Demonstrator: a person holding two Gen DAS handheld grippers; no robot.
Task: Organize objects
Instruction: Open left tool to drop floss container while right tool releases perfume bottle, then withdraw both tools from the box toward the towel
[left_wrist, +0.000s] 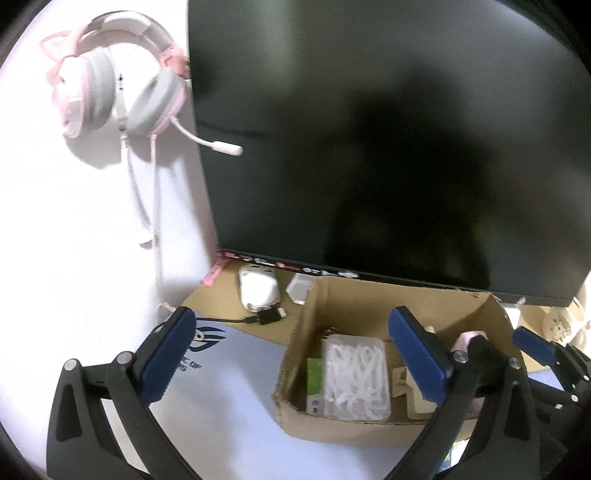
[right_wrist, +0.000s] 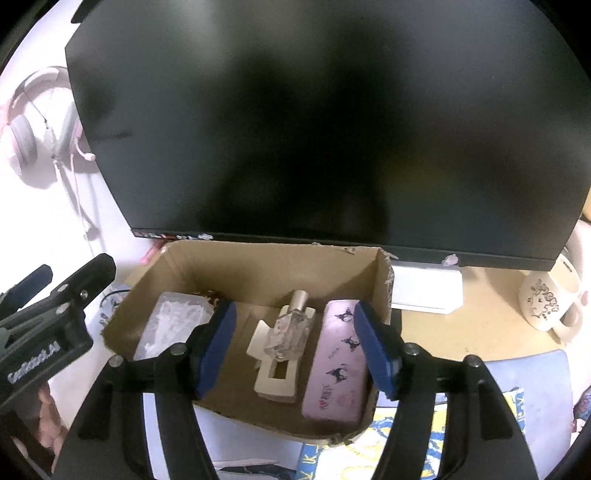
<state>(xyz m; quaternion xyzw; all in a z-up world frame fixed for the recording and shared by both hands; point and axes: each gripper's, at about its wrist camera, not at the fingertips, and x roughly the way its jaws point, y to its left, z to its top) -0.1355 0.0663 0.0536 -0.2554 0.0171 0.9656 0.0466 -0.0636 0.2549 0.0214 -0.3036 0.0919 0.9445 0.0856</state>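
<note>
Over the cardboard box (right_wrist: 258, 273) on the table, I'm hovering both tongs released, left tongs (left_wrist: 295, 354) and right tongs (right_wrist: 295, 347) empty. The bottle (right_wrist: 291, 325) is lying loosely on the clip (right_wrist: 275, 369); one nudge could roll it off.

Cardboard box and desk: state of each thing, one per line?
cardboard box: open-topped, upright under the monitor
pink case: shut, flat in the box
glass bottle: capped, lying on a cream clip
bag of white cord: flat in the box
monitor: dark
headset: hanging on the wall
mug: upright
left claw: open, empty
right claw: open, empty
</note>
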